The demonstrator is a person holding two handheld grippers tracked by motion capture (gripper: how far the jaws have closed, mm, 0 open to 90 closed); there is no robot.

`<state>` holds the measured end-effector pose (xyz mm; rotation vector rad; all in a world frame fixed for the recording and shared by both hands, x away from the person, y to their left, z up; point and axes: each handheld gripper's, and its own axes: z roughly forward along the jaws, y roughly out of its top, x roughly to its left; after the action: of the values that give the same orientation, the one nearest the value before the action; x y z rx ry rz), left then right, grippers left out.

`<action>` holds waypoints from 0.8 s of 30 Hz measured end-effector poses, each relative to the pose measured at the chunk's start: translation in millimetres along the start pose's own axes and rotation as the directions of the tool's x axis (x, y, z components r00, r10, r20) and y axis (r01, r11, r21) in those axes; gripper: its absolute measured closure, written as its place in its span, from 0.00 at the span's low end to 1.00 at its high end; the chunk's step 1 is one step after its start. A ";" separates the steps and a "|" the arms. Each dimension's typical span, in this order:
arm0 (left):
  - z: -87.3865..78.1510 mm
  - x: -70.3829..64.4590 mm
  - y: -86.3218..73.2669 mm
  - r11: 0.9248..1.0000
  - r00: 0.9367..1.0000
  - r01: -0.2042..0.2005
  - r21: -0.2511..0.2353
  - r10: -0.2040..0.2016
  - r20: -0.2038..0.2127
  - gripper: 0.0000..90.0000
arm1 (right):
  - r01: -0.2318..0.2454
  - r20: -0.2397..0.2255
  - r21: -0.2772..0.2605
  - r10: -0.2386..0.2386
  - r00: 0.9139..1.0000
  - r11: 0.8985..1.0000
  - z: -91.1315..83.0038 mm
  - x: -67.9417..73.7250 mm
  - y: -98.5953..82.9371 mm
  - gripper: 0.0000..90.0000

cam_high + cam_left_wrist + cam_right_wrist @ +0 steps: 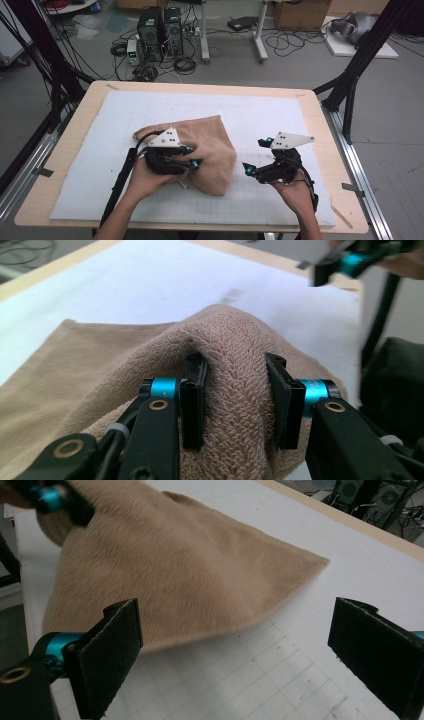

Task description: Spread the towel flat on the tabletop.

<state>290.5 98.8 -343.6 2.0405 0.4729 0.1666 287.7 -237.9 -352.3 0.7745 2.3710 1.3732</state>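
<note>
A tan terry towel (pixel 212 147) lies bunched on the white mat (pixel 260 112), its near part lifted into a ridge. My left gripper (pixel 192 156) is shut on that ridge; in the left gripper view the towel (pixel 235 370) bulges up between the two pads of the left gripper (pixel 237 407). My right gripper (pixel 255 156) hovers open just right of the towel's near right edge, holding nothing. In the right gripper view the right gripper (pixel 240 655) has its jaws wide apart over the gridded mat, and the towel (pixel 175 570) slopes down to a corner ahead of them.
The mat covers most of a wooden table (pixel 65 150) with a bare rim all round. Black frame legs (pixel 350 85) stand at the right, and computer cases (pixel 160 32) and cables sit on the floor beyond. Bare mat lies right of the towel.
</note>
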 end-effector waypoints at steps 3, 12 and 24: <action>11.1 -10.5 -4.6 0.999 0.999 -0.025 0.034 0.024 0.037 0.71 | -0.004 -0.004 0.004 0.004 1.000 1.000 2.9 -1.3 -1.7 0.07; 6.6 -14.6 -18.4 0.996 0.999 -0.027 0.085 0.023 0.041 0.52 | -0.017 -0.047 0.059 0.019 0.999 0.998 37.1 -10.4 -1.9 0.09; -33.8 11.2 -17.6 0.999 0.996 0.035 -0.005 -0.035 -0.083 0.44 | -0.017 -0.046 0.157 0.025 0.999 0.987 90.6 -35.3 2.7 0.38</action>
<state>285.7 138.3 -343.0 2.0264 0.5595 0.2314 362.4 -193.4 -395.9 0.8183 2.5393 1.2369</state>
